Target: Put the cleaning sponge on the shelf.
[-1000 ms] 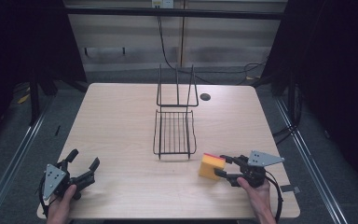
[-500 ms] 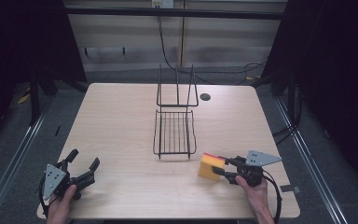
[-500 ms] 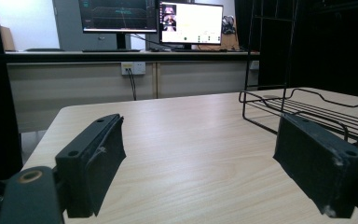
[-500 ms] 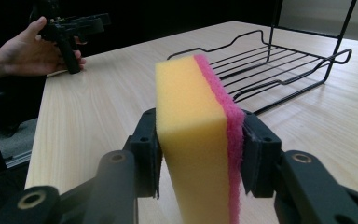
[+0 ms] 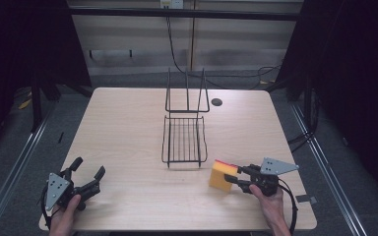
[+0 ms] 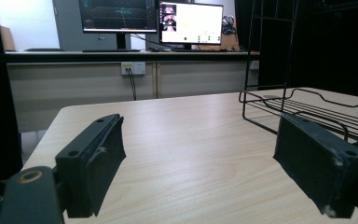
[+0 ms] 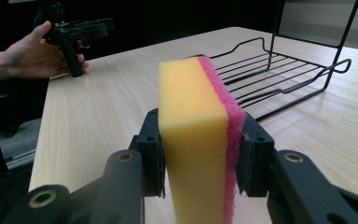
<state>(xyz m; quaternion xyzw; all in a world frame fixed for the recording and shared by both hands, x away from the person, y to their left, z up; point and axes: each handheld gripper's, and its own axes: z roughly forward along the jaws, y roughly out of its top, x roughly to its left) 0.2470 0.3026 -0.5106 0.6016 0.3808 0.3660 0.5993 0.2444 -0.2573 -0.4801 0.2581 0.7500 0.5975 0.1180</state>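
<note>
A yellow sponge [image 5: 221, 176] with a pink scouring side stands upright near the table's front right, clamped between the jaws of my right gripper [image 5: 233, 174]. In the right gripper view the sponge [image 7: 196, 135] sits squeezed between both pads, pink face to the right. My left gripper [image 5: 87, 174] rests at the front left corner, held by a hand, jaws wide apart with nothing between them. Its pads [image 6: 95, 158] frame bare tabletop in the left gripper view. A black wire rack [image 5: 185, 137] lies at the table's middle, just beyond the sponge.
The wire rack [image 6: 307, 109] has a flat grid base and an upright back frame. A round cable hole [image 5: 217, 102] is at the table's far right. Monitors [image 6: 151, 18] stand on a desk beyond the table. The other hand and gripper [image 7: 70, 32] appear across the table.
My right gripper has lifted the sponge slightly and tilted it upright, nudging a little left toward the rack. The left gripper has stayed put.
</note>
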